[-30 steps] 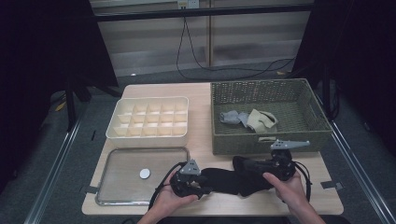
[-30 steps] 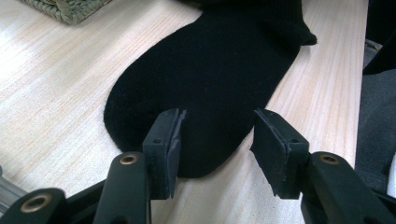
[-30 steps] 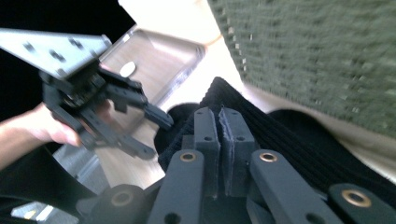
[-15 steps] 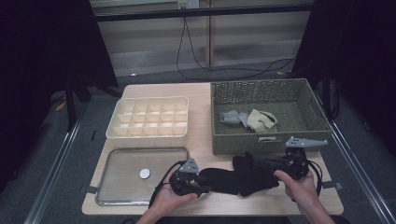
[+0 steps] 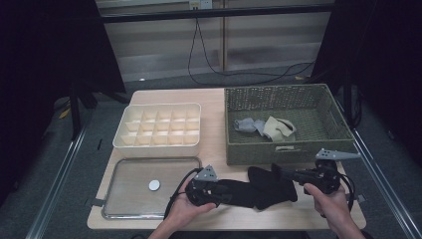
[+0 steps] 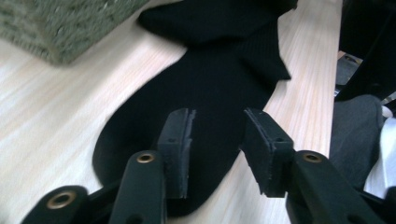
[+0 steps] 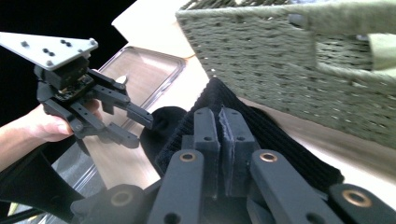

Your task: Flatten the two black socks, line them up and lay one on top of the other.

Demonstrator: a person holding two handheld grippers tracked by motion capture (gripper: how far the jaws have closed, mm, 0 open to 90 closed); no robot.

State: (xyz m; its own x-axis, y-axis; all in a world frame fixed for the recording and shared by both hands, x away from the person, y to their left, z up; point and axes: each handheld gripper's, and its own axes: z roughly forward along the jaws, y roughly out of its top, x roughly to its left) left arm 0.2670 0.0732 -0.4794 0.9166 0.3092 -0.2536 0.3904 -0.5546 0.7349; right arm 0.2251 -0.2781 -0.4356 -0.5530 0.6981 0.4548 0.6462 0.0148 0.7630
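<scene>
A black sock (image 5: 259, 191) lies flat along the table's front edge, just in front of the basket. My left gripper (image 5: 225, 192) sits over its toe end; in the left gripper view its jaws (image 6: 217, 135) straddle the sock (image 6: 224, 84) with a gap between the pads. They have just been closing, and the sock lies under and between them, not pinched. My right gripper (image 5: 277, 172) holds the cuff end. In the right gripper view its pads (image 7: 223, 126) are pressed together on the edge of the ribbed sock (image 7: 280, 140), and the left gripper (image 7: 140, 126) shows beyond.
A green wicker basket (image 5: 278, 149) at the right holds a grey sock (image 5: 247, 124) and a beige sock (image 5: 279, 128). A cream compartment box (image 5: 159, 144) stands at the left rear. Before it lies a metal tray (image 5: 129, 206) with a white disc (image 5: 155, 185).
My right gripper has moved right along the basket's front, drawing the sock's cuff end with it. The left hand has stayed put and its jaws stand narrower.
</scene>
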